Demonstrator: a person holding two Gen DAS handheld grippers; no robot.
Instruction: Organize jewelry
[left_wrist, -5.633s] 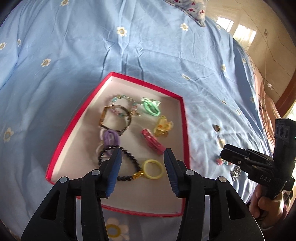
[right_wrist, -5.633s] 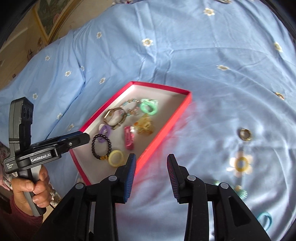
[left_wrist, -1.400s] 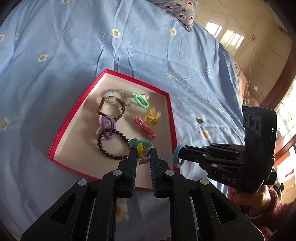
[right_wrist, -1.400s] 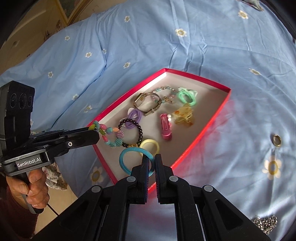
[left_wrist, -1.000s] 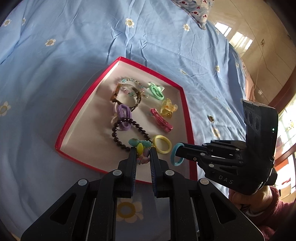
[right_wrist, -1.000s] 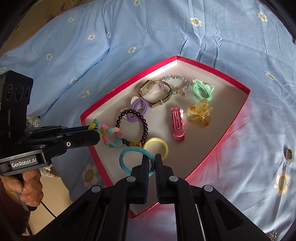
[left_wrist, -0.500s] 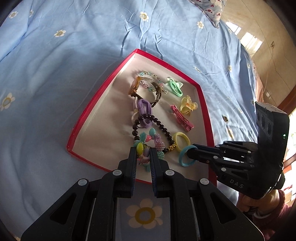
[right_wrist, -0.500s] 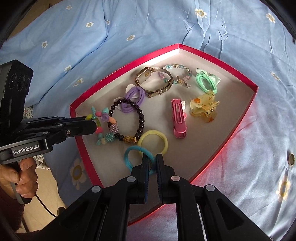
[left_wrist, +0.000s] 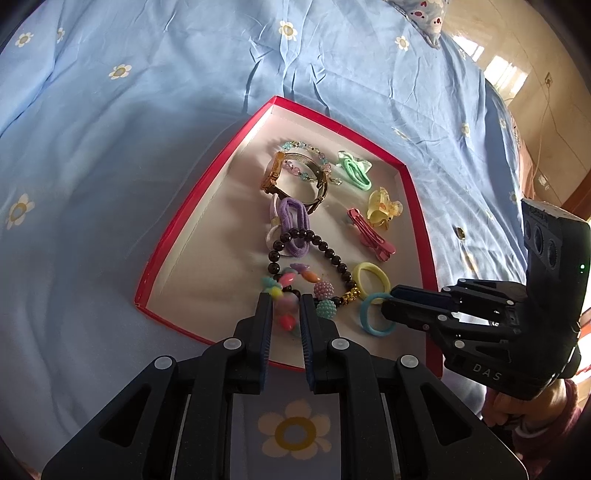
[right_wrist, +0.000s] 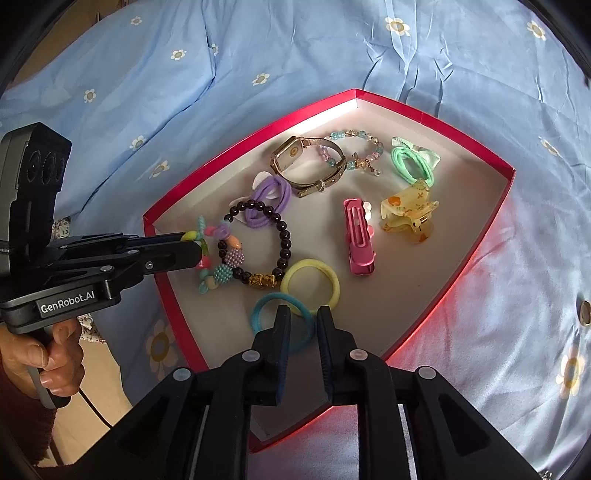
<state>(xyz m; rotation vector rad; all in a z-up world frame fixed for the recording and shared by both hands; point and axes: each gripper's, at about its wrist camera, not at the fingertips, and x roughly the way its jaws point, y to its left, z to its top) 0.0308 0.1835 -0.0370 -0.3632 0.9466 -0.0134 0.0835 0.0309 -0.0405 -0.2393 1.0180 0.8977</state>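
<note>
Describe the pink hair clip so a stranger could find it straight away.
Start at the red-rimmed box on the blue bedspread. Near the middle of its floor lies the pink hair clip, between the yellow hair tie and the yellow claw clip. It is the only long, flat, slotted piece among rings and bracelets.

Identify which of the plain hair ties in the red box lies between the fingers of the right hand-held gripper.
The blue hair tie, nearest the box's front edge, between the right hand-held gripper fingers. The yellow, purple and green ties lie farther back.
</note>
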